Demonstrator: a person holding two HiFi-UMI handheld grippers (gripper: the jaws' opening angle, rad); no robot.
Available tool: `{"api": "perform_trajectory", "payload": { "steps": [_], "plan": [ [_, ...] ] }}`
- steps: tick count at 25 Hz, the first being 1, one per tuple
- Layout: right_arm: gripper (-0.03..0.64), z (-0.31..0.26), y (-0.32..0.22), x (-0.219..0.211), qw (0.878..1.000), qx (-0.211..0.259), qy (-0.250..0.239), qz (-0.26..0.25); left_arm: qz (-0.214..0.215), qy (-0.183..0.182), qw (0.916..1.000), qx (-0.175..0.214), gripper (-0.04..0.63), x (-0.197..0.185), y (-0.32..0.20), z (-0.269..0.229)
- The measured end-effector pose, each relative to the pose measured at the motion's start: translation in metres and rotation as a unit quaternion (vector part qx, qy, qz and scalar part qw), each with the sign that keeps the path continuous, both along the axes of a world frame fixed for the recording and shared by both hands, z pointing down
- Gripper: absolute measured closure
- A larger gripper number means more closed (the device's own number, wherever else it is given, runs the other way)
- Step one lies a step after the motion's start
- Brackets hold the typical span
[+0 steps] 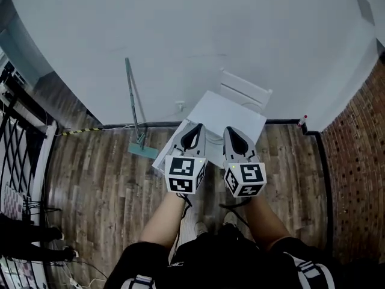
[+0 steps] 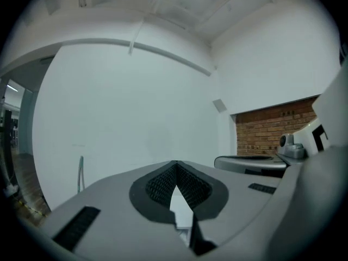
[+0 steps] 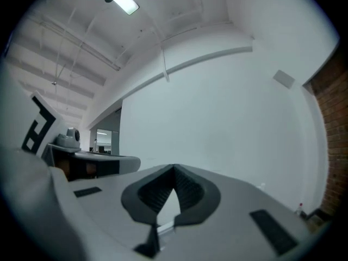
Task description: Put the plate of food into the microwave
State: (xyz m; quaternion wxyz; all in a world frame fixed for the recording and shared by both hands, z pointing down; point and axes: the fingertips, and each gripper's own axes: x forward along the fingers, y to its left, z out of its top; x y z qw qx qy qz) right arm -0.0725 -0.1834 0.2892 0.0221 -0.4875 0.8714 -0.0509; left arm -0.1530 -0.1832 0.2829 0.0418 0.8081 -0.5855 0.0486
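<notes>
No plate of food and no microwave can be made out in any view. In the head view both grippers are held side by side at waist height over the near edge of a small white table (image 1: 231, 114). The left gripper (image 1: 191, 138) is shut, its jaws meeting at the tips with nothing between them (image 2: 175, 166). My right gripper (image 1: 236, 141) looks the same, jaws together and empty (image 3: 174, 170). Both point level at a bare white wall (image 2: 136, 107). A white boxy thing (image 1: 245, 91) stands at the table's far edge; what it is I cannot tell.
A long-handled floor squeegee (image 1: 136, 110) leans on the wall to the left of the table. Wooden floor lies all around. A brick wall (image 1: 361, 155) runs along the right. Dark racks and cables (image 1: 18, 161) stand at the far left.
</notes>
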Motion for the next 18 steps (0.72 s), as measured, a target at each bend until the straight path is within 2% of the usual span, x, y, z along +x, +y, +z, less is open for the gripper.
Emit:
{"api": "perform_trajectory", "payload": {
  "steps": [5, 18],
  "plan": [
    [0.611, -0.032, 0.017, -0.006, 1.0, 0.025, -0.017, -0.001, -0.01, 0.005, 0.9991, 0.041, 0.597, -0.003, 0.014, -0.046],
    [0.611, -0.054, 0.04, -0.032, 0.999, 0.046, 0.001, -0.003, 0.008, 0.039, 0.9977, 0.055, 0.597, -0.022, 0.035, -0.061]
  ]
}}
